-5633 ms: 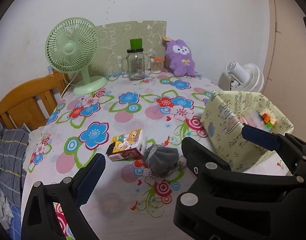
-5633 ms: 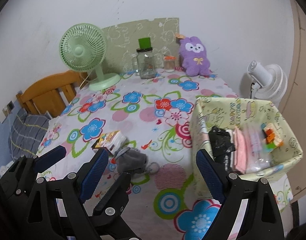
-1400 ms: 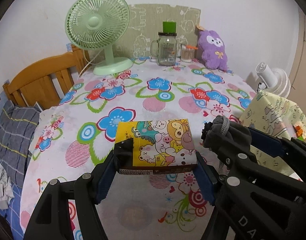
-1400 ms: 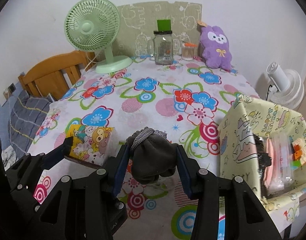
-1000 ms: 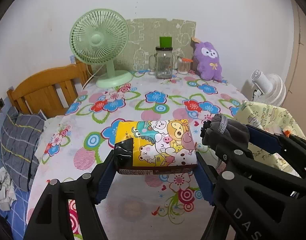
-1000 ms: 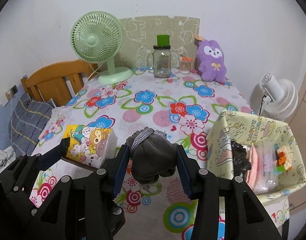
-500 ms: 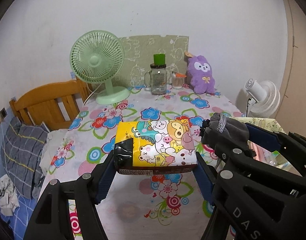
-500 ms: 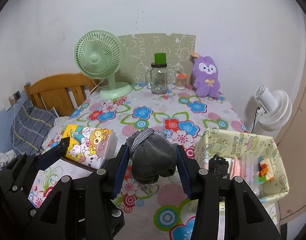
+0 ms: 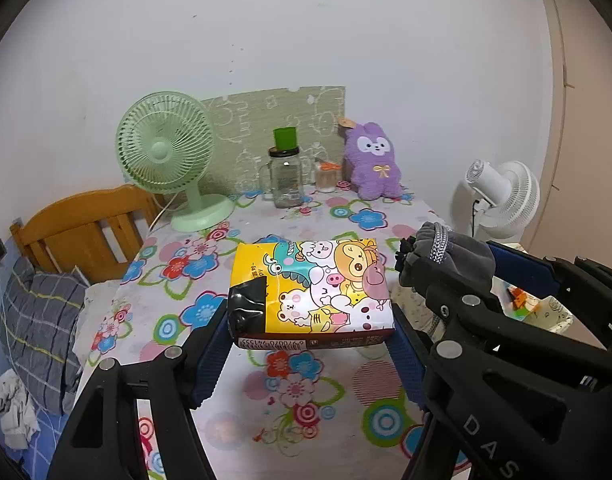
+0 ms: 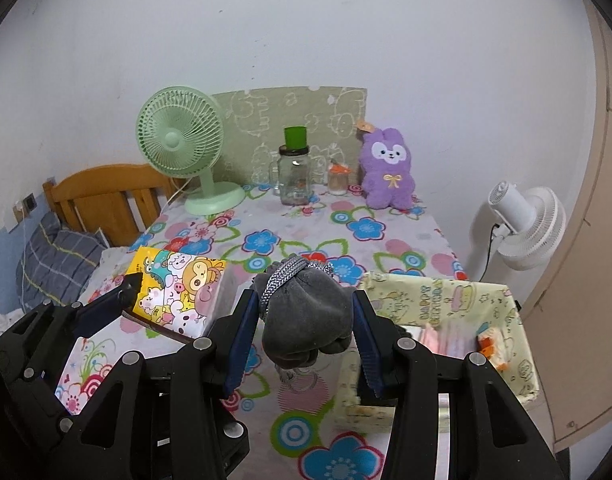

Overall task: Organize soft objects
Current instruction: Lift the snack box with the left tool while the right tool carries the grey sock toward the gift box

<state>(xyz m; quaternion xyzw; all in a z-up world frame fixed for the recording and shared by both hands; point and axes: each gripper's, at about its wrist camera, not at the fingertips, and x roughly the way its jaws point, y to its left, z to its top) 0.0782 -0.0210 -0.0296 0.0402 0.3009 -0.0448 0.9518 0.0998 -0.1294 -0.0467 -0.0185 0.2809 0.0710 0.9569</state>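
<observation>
A flower-print table [image 10: 265, 240] fills the room's middle, with a pale fabric bin [image 10: 446, 292] at its right edge. Above the cloth, the left gripper [image 9: 310, 344] clamps a cartoon tissue pack [image 9: 312, 292], long axis crosswise between the pads, barcode end facing back. Beside it, the right gripper [image 10: 303, 328] squeezes a grey glove bundle [image 10: 306, 316], its cuff pointing away, just left of the bin.

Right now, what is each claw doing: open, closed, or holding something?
Left claw: closed on the cartoon tissue pack, lifted above the table.
Right claw: closed on the grey glove, also held up.
</observation>
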